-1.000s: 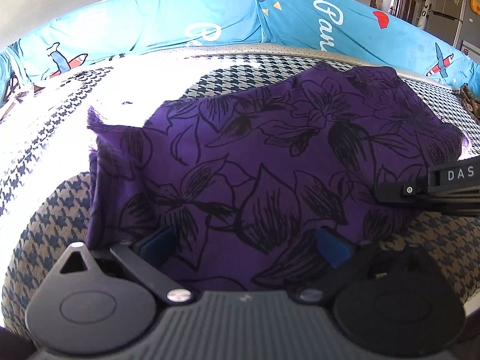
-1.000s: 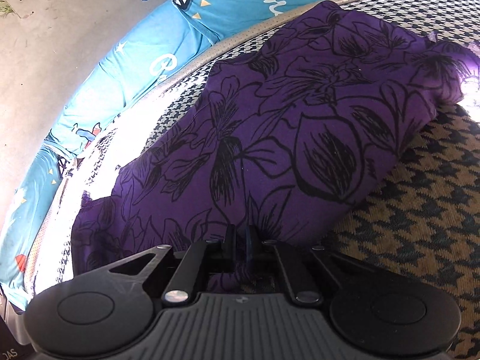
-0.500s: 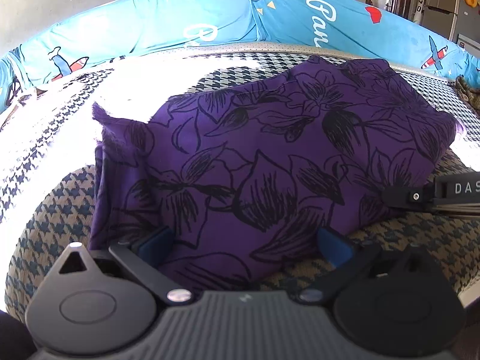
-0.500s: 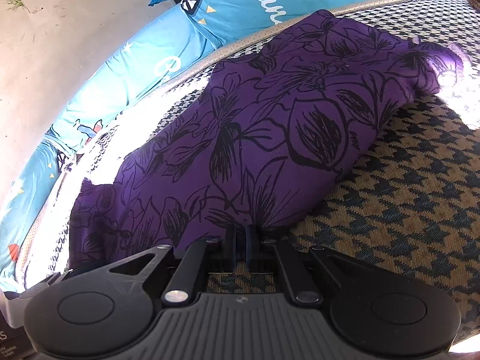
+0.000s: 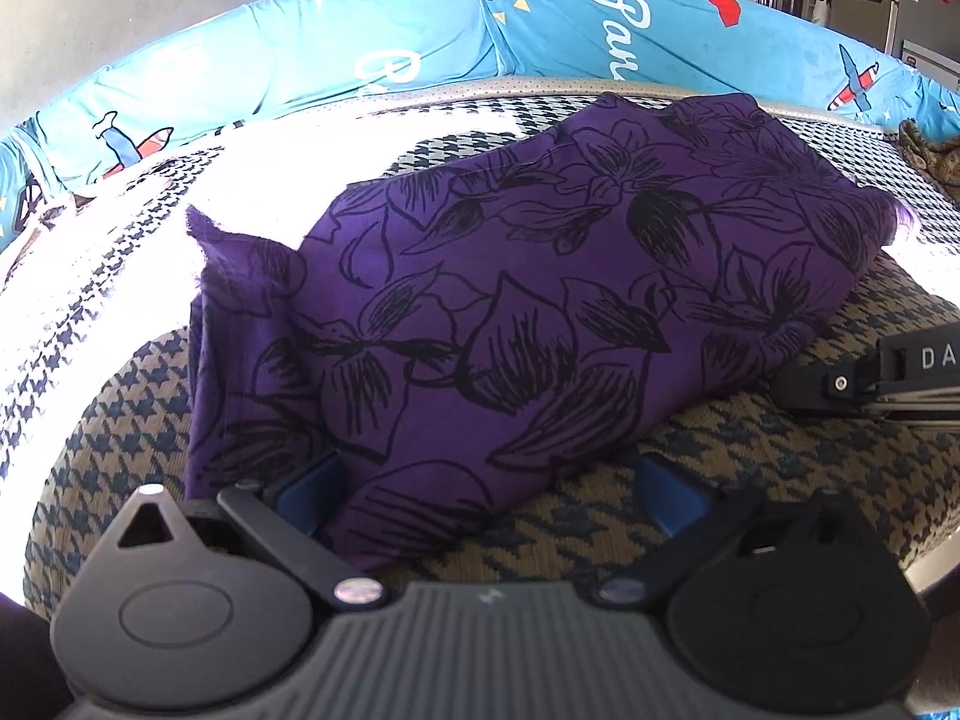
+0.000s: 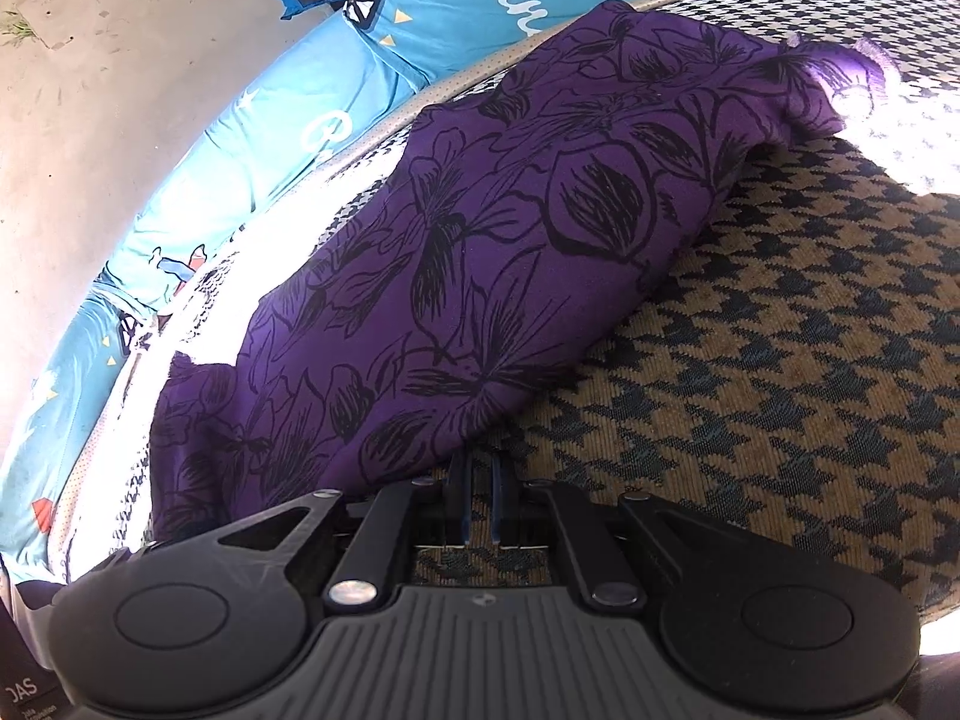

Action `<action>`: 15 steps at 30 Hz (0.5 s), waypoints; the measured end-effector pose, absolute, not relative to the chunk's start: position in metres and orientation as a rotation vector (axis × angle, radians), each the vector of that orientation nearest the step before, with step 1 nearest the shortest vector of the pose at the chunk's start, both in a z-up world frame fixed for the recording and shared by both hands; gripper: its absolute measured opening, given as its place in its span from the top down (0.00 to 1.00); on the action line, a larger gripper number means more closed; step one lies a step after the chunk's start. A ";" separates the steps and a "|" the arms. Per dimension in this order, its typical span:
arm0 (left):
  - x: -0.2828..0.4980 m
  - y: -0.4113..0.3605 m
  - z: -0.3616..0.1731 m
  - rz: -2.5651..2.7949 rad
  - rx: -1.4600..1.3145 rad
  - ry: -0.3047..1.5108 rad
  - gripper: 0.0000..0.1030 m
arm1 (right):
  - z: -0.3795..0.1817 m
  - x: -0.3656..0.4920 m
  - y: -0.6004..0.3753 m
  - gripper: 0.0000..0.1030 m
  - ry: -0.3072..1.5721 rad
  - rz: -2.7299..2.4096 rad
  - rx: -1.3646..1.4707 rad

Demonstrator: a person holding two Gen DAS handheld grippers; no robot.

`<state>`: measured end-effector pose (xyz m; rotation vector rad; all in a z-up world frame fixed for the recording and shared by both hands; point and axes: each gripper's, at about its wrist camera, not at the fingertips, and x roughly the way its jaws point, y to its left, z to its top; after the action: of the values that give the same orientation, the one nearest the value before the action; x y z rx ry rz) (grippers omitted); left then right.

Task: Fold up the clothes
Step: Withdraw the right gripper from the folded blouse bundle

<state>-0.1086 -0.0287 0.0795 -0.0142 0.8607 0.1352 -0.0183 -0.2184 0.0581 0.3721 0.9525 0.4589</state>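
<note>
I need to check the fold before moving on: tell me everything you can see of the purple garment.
The purple garment is a soft, thin-looking fabric printed with black line-drawn flowers. It lies folded into a thick, elongated bundle on the houndstooth cushion, partly in bright sunlight, with a frayed-looking corner sticking out at one end. The open left gripper straddles its near edge; the shut right gripper sits at its edge, gripping nothing.

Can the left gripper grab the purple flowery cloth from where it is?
Probably yes. The left gripper is open, and the near edge of the purple cloth with black flowers already lies between its blue fingers. Nothing sits in the way on the houndstooth cushion.
</note>
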 end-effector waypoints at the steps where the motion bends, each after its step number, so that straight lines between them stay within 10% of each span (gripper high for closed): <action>1: -0.110 -0.029 0.080 0.134 -0.013 0.860 0.00 | 0.059 -0.020 -0.219 0.96 0.952 0.459 0.378; 15: -0.129 -0.022 0.091 0.113 -0.093 0.841 0.00 | 0.074 -0.034 -0.234 0.78 0.841 0.429 0.439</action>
<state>-0.1294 -0.0222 0.0907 -0.0934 0.8406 0.1134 -0.0339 -0.2338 0.0742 0.4390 0.8414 0.4288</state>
